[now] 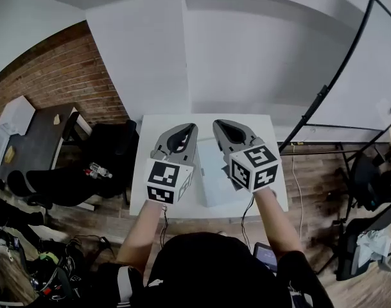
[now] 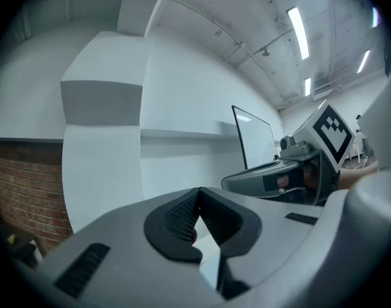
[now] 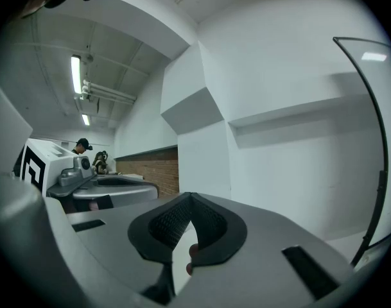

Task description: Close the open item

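A pale, flat box-like item [image 1: 211, 172] lies on the small white table [image 1: 163, 122], partly hidden between my two grippers; I cannot tell whether it is open. My left gripper [image 1: 189, 128] hovers over the table's left half, jaws shut and empty. My right gripper [image 1: 219, 124] hovers over the right half, also shut and empty. In the left gripper view the left gripper [image 2: 198, 190] points up at the white wall, with the right gripper [image 2: 278, 178] beside it. In the right gripper view the right gripper [image 3: 190, 196] aims at the wall too, with the left gripper [image 3: 112, 188] at its left.
A black chair [image 1: 112, 146] stands left of the table, with a dark side table [image 1: 34, 140] and a brick wall [image 1: 54, 76] beyond. A black whiteboard frame [image 1: 330, 95] stands at the right. Cables lie on the wooden floor [image 1: 311, 185]. People [image 3: 83, 146] stand far off.
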The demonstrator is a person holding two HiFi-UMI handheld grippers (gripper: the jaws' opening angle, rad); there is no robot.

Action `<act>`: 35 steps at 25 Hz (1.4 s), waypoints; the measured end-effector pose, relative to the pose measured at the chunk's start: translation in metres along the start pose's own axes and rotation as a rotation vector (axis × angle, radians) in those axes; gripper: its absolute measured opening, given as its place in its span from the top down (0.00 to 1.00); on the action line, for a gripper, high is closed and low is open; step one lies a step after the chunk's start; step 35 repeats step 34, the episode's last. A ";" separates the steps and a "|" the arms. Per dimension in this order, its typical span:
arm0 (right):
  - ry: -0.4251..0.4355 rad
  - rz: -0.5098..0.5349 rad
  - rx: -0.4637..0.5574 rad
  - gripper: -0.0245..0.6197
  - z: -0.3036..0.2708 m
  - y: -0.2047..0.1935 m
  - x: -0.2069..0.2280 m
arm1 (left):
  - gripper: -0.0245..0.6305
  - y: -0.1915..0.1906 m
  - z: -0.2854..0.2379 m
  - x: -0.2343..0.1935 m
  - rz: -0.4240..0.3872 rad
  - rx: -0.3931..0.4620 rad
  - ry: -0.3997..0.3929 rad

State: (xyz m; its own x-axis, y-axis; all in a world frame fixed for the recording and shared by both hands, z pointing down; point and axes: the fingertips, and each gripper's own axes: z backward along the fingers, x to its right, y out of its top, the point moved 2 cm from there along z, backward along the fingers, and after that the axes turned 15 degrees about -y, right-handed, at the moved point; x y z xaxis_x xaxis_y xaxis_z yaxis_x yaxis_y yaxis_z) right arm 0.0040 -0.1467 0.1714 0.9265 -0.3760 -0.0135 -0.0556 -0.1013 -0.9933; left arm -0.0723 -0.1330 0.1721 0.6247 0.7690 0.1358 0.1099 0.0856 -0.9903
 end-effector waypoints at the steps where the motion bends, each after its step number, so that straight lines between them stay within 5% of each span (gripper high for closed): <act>1: -0.002 0.001 0.004 0.90 0.000 0.001 0.001 | 0.94 0.002 -0.001 0.001 0.001 0.006 -0.003; 35: -0.025 0.052 0.034 0.90 0.004 0.001 0.022 | 0.94 0.005 -0.026 0.010 0.020 0.035 -0.020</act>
